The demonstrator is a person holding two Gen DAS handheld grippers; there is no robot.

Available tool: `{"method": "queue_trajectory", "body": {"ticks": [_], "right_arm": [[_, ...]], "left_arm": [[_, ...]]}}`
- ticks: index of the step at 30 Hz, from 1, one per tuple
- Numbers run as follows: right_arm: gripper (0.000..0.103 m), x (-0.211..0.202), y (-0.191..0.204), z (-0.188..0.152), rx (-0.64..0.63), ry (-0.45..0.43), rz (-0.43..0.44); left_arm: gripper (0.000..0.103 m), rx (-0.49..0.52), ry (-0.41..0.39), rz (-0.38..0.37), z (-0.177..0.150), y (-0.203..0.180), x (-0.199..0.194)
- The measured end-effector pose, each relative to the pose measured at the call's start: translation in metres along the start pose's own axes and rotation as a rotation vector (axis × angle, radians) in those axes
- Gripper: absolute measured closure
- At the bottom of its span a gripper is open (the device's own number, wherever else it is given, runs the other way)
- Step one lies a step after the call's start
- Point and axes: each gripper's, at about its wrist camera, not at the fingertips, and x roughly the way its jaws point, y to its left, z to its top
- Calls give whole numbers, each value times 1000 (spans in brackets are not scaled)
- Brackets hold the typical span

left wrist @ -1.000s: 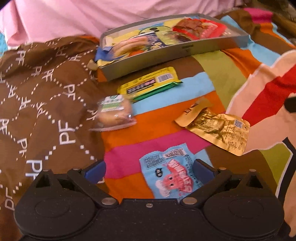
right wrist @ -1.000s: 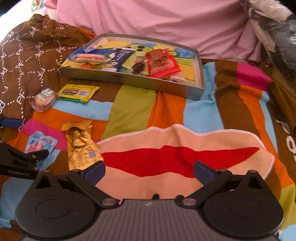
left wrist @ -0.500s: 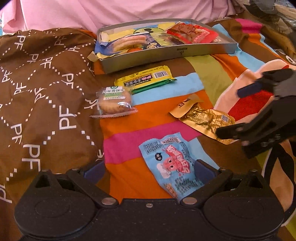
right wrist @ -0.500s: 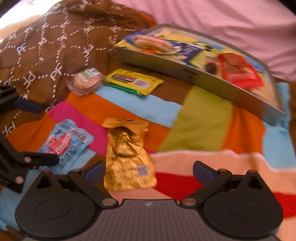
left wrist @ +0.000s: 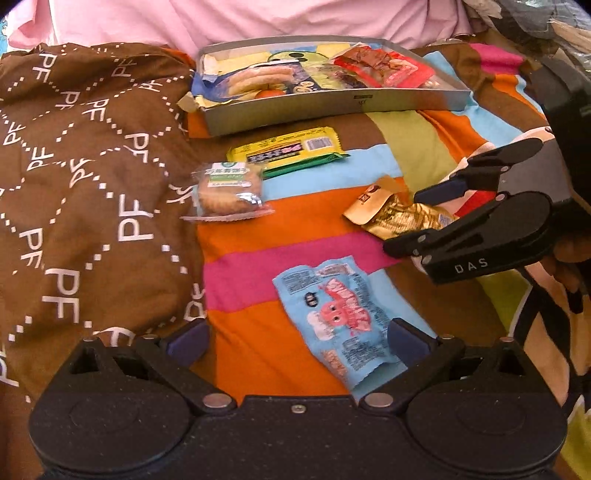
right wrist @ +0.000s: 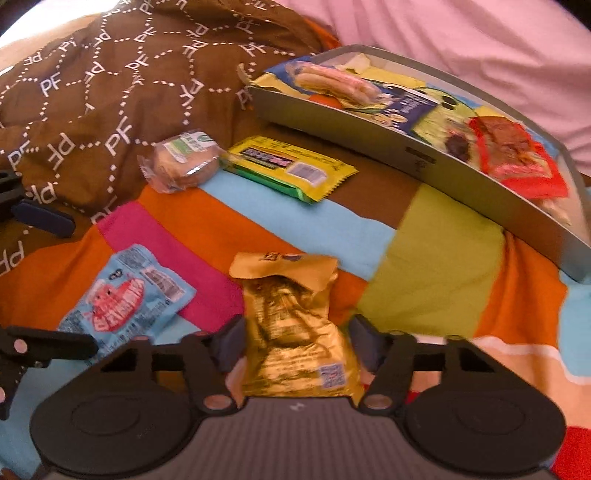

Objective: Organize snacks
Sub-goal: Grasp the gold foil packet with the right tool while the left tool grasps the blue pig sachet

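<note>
Four wrapped snacks lie loose on the striped blanket in front of a grey tray point(left wrist: 332, 107) point(right wrist: 406, 147) that holds several more. My left gripper point(left wrist: 297, 338) point(right wrist: 81, 288) is open, its fingers on either side of the near end of a blue packet point(left wrist: 332, 314) point(right wrist: 125, 295). My right gripper point(right wrist: 295, 343) point(left wrist: 402, 221) is half closed around a gold packet point(right wrist: 291, 332) point(left wrist: 402, 216), which lies flat between its fingers and is not squeezed. Farther off lie a yellow-green bar point(left wrist: 288, 151) point(right wrist: 288, 166) and a wrapped round cookie point(left wrist: 229, 188) point(right wrist: 181, 162).
A brown blanket printed with "PF" point(left wrist: 92, 184) is bunched up on the left, next to the cookie. Pink bedding point(left wrist: 295, 18) rises behind the tray. A hand point(left wrist: 569, 254) holds the right gripper at the right edge.
My right gripper came in from the right to the gold packet and its jaws narrowed around it. My left gripper drew back a little from the blue packet, still open.
</note>
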Motion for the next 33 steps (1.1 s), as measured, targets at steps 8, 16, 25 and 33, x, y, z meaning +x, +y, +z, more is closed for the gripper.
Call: {"method": "queue_trajectory", "body": {"ticks": [8, 16, 25, 33], "right_arm": [[43, -29, -29, -20, 112, 26, 16], [42, -40, -31, -32, 156, 1, 26], [42, -40, -21, -33, 150, -9, 40], [41, -48, -9, -31, 147, 0, 53]], "left_arm": [[2, -45, 5, -3, 12, -18, 14], [6, -145, 81, 116, 27, -20, 43], [25, -111, 41, 104, 19, -22, 36], [35, -118, 28, 24, 6, -18, 17]]}}
